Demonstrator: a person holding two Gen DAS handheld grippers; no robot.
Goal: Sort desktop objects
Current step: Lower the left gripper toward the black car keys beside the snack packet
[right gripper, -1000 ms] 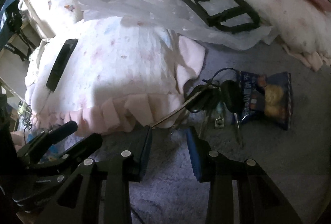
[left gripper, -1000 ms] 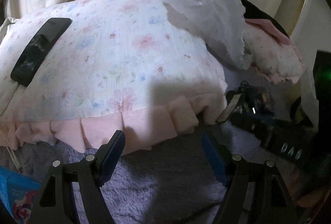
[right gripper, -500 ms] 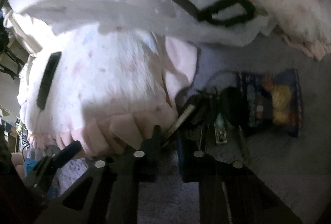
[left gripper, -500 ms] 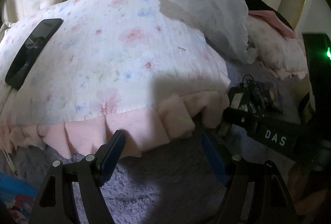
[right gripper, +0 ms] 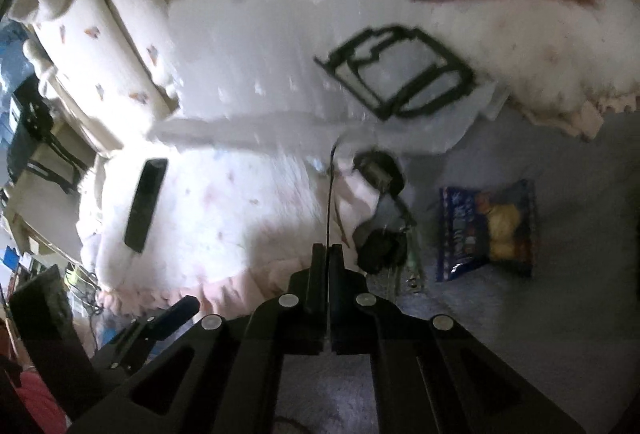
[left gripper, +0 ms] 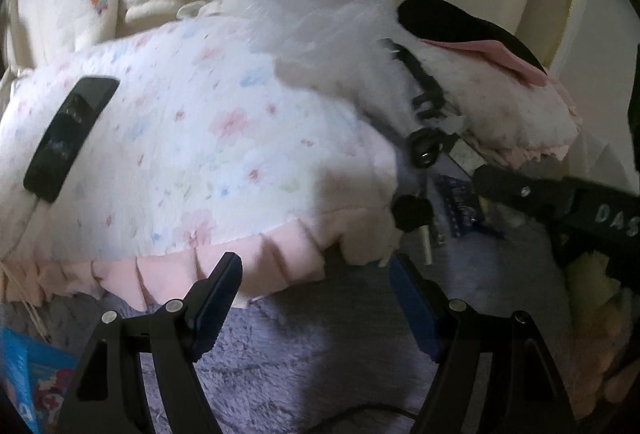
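Two grippers are in my hands. My right gripper (right gripper: 327,254) is clenched: its jaws have just been closing, and now they press together on a thin flat strip of the bunch of keys (right gripper: 380,222). The strip stands up edge-on between the pads, and the keys with their black heads hang beside and in front of the fingers, lifted a little off the grey fleece blanket (right gripper: 500,334); the picture is blurred, so I cannot tell if some keys touch the blanket. From the left camera I see the same bunch (left gripper: 416,185) hanging at the tip of the right gripper (left gripper: 486,179), which comes in from the right side.

My left gripper (left gripper: 316,298) is released, its jaws stand wide apart and nothing is between them. It hovers over the blanket (left gripper: 320,354), just before the pink frill of the floral pillow (left gripper: 200,153).

Just beside the keys, to the right, a dark blue snack packet (right gripper: 488,230) lies flat on the blanket. On the pillow, to the left, lies a black remote control (right gripper: 145,203), also seen from the left camera (left gripper: 70,137). Behind the keys is a crumpled clear plastic bag (right gripper: 260,81), and a black plastic frame (right gripper: 396,73) rests on it. At the far right is a second frilled pillow (right gripper: 540,53).
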